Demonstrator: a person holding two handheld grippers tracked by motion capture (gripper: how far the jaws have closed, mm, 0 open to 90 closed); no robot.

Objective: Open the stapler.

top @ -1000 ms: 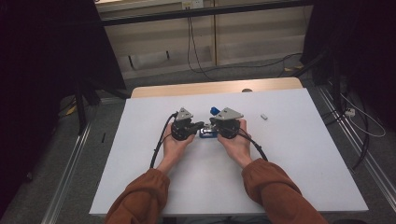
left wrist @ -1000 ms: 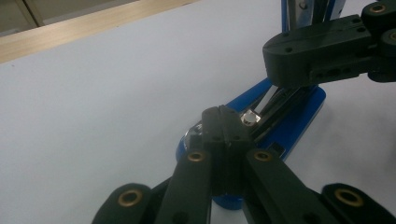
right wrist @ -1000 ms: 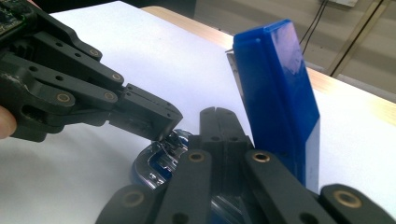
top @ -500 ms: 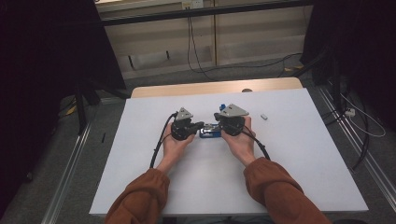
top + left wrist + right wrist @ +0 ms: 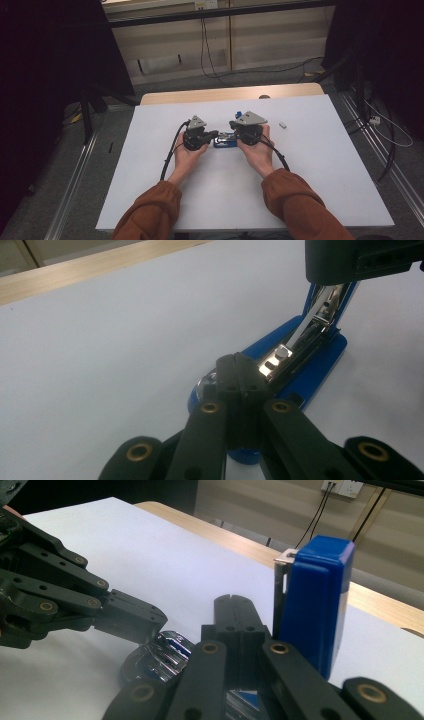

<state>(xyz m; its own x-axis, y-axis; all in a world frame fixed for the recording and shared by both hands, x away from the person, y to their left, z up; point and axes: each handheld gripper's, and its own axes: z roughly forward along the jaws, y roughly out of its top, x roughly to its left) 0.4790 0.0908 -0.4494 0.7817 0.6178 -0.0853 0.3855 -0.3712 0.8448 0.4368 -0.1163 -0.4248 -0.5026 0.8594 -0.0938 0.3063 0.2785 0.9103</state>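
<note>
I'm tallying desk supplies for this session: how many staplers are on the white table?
1. A blue stapler lies mid-table between the left gripper and right gripper, its top swung open. The small pale item farther right is too small to identify.

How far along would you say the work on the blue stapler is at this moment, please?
Done: the blue stapler is swung open, its top standing upright. In hand: the left claw, shut, presses on the metal staple channel near the base, while the right claw, also shut, sits beside the raised top. Left: probably loading, since a small white piece, perhaps staples, lies apart on the table.
</note>
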